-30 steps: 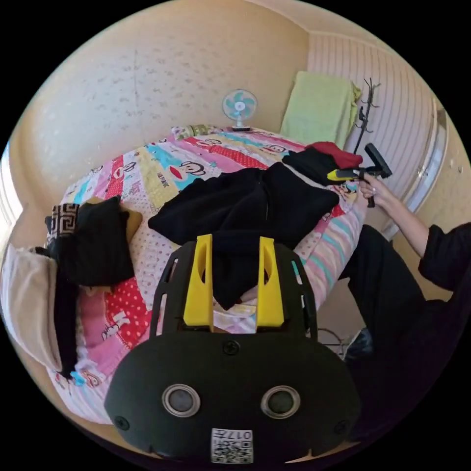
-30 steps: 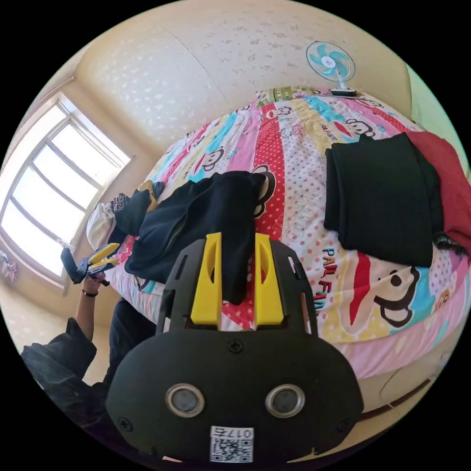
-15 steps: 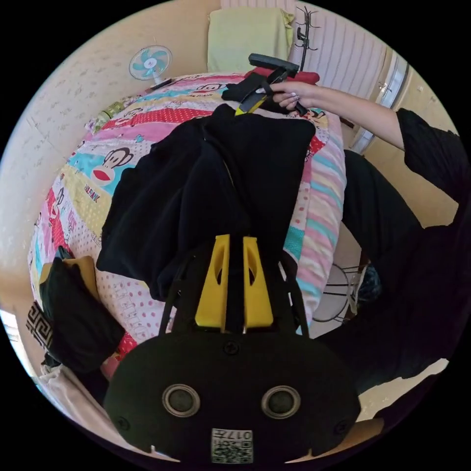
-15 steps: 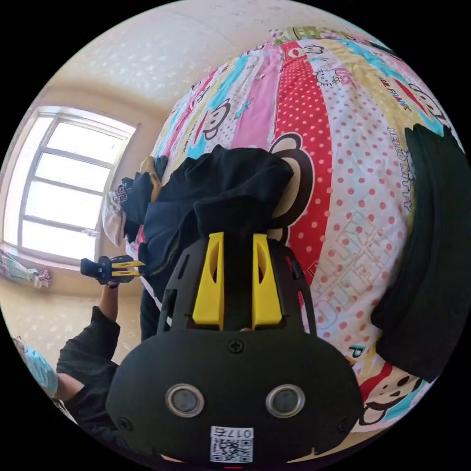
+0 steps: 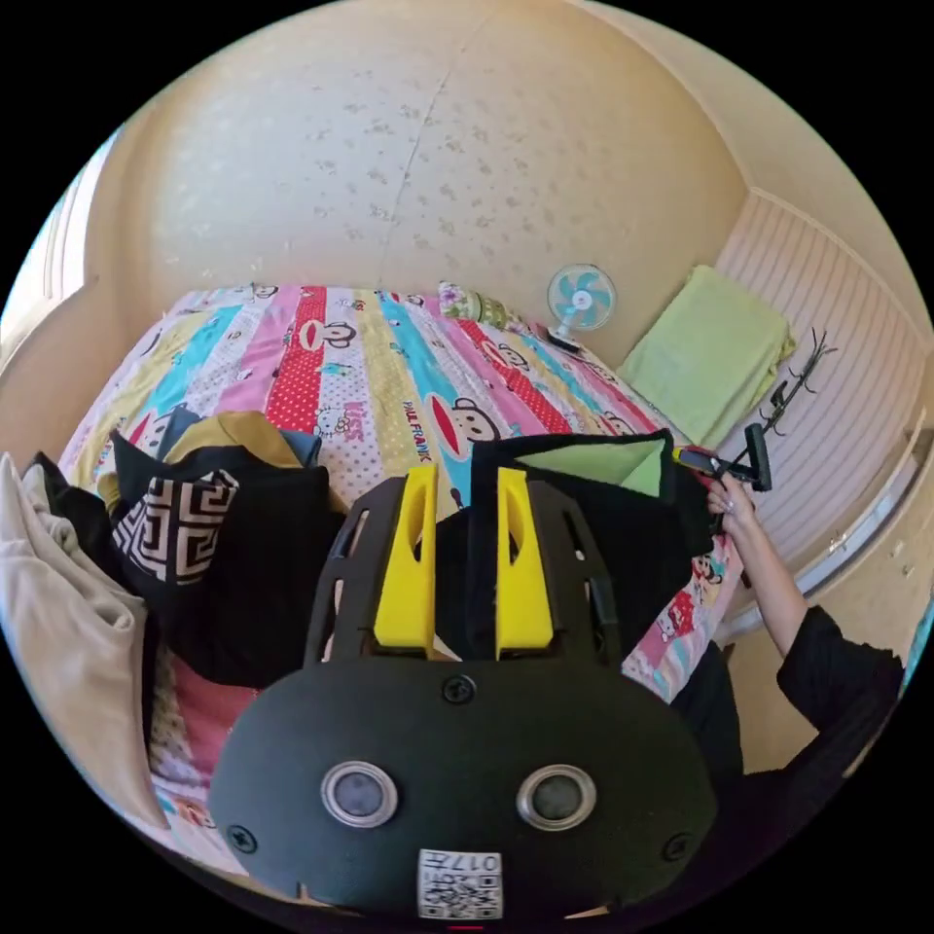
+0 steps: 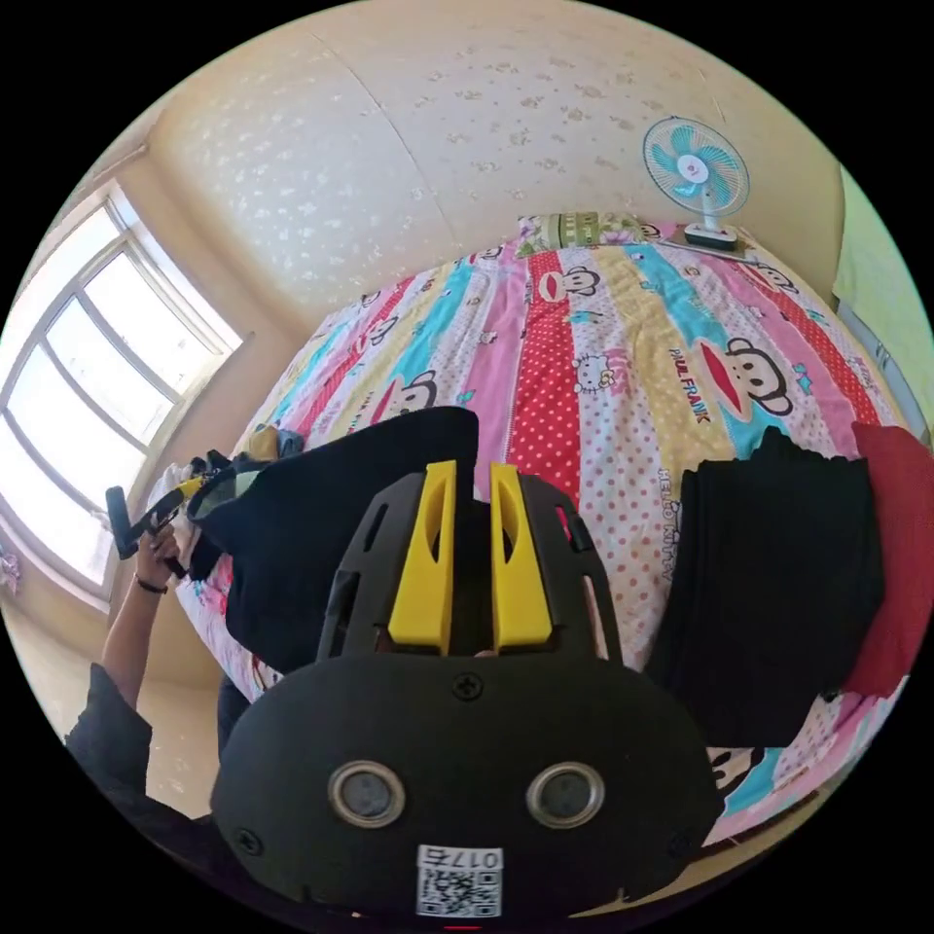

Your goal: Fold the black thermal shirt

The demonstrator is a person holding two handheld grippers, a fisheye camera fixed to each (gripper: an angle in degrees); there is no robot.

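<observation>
The black thermal shirt [image 5: 603, 555] hangs lifted off the bed, stretched between both grippers. In the left gripper view my left gripper [image 5: 464, 477] is shut, its yellow jaws pressing an edge of black cloth. From there the shirt runs right to my right gripper [image 5: 725, 462], held in a hand. An opening along the shirt's top edge gapes. In the right gripper view my right gripper [image 6: 474, 472] is shut on another edge of the shirt [image 6: 321, 535]. The cloth spreads left toward my left gripper [image 6: 161, 511].
The bed [image 6: 584, 341] has a striped cartoon cover. A folded black garment [image 6: 778, 584] and a red one [image 6: 900, 545] lie on it. A pile of dark and beige clothes [image 5: 195, 545] sits at the other end. A small fan [image 5: 581, 302], green towel [image 5: 710, 360] and window [image 6: 88, 389] ring the bed.
Both grippers went from open above the crumpled shirt to shut on it, then lifted it off the bed and pulled it taut between them. Both cameras tilted up.
</observation>
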